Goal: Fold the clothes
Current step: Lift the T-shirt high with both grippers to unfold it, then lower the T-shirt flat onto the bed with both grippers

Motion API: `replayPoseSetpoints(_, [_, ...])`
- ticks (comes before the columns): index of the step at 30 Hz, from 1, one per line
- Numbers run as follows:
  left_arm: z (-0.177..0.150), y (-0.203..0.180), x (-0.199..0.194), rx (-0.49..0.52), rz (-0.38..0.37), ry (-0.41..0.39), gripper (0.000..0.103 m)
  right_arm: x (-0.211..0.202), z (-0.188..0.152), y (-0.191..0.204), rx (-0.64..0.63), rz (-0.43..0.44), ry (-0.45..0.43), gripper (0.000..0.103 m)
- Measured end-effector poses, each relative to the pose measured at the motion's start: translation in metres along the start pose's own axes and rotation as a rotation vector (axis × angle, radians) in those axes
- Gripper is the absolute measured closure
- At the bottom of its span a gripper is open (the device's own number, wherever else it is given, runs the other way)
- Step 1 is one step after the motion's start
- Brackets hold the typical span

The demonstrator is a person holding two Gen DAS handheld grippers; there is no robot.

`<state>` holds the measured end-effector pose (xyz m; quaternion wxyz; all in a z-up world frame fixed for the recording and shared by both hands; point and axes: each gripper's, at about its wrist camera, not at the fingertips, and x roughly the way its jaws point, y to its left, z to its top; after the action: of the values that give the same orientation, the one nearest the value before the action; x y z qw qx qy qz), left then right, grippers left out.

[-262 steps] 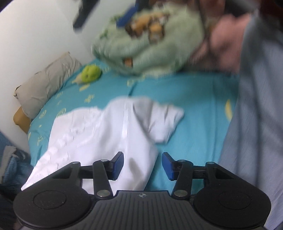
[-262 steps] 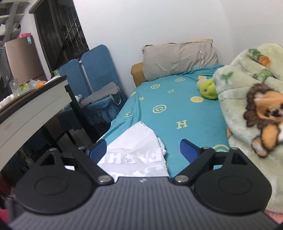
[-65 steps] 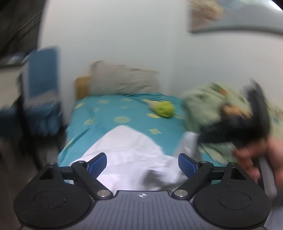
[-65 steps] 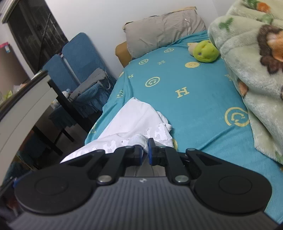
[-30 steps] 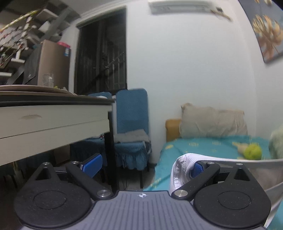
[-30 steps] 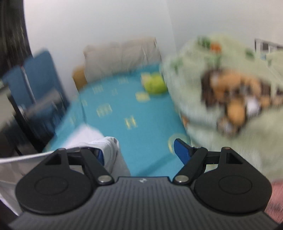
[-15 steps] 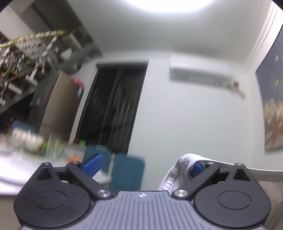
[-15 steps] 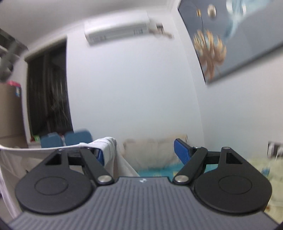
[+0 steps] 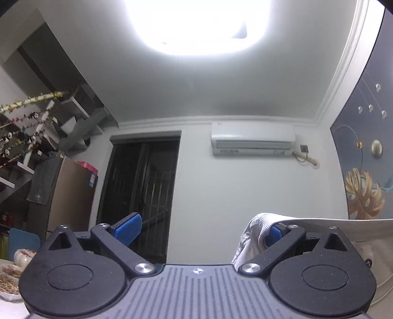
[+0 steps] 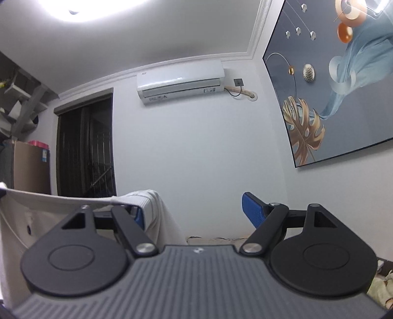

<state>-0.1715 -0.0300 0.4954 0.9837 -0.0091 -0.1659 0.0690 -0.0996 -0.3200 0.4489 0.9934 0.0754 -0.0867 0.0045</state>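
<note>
Both grippers tilt up toward the ceiling, a white garment (image 9: 319, 224) stretched between them. In the left wrist view, the left gripper (image 9: 200, 230) has its fingers spread wide; the ribbed hem of the cloth is draped over the right finger at about 4 o'clock, and the left finger's blue pad (image 9: 129, 228) is bare. The fabric runs off as a taut band toward 3 o'clock, its long axis roughly horizontal.

In the right wrist view, the right gripper (image 10: 194, 211) also has its fingers apart. The cloth is hooked over the left finger at about 8 o'clock, and its edge stretches level toward 9 o'clock, with the rest hanging down below. The right finger's blue pad (image 10: 253, 211) is free.

Behind them, a white air conditioner (image 9: 253, 142) is mounted high on the wall at 12 o'clock, a dark doorway (image 9: 140, 196) at 10 o'clock, and a wall painting (image 10: 339, 81) with a gold leaf at 2 o'clock. A bright ceiling light (image 9: 196, 22) glares overhead.
</note>
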Motion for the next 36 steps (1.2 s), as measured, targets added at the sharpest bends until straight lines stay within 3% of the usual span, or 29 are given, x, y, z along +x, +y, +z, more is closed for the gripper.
replayPoseSetpoints(4, [-0.033,-0.01,0.037,0.008,-0.017,0.088,0.002,0.03,-0.036,-0.004,-0.005,-0.009,0.069,0.025])
replayPoseSetpoints(8, [-0.114,-0.02,0.099,0.043,-0.021,0.186,0.0,0.09,-0.094,-0.009,0.022,-0.021,0.191,0.025])
replayPoseSetpoints(13, [-0.217,-0.032,0.206,0.095,-0.032,0.314,0.0,0.197,-0.174,-0.013,0.031,-0.056,0.345,0.025])
replayPoseSetpoints(20, [-0.4,-0.054,0.34,0.081,-0.014,0.426,0.0,0.35,-0.301,-0.038,0.034,-0.103,0.444,0.025])
replayPoseSetpoints(25, [-0.565,-0.065,0.406,0.095,-0.016,0.539,0.0,0.438,-0.416,-0.062,0.023,-0.141,0.515,0.025])
replayPoseSetpoints(31, [-0.749,-0.066,0.452,0.073,-0.023,0.777,0.0,0.507,-0.558,-0.092,0.021,-0.136,0.723,0.025])
replayPoseSetpoints(36, [-0.842,-0.068,0.477,0.068,-0.086,1.028,0.003,0.548,-0.647,-0.11,0.113,-0.046,0.993,0.022])
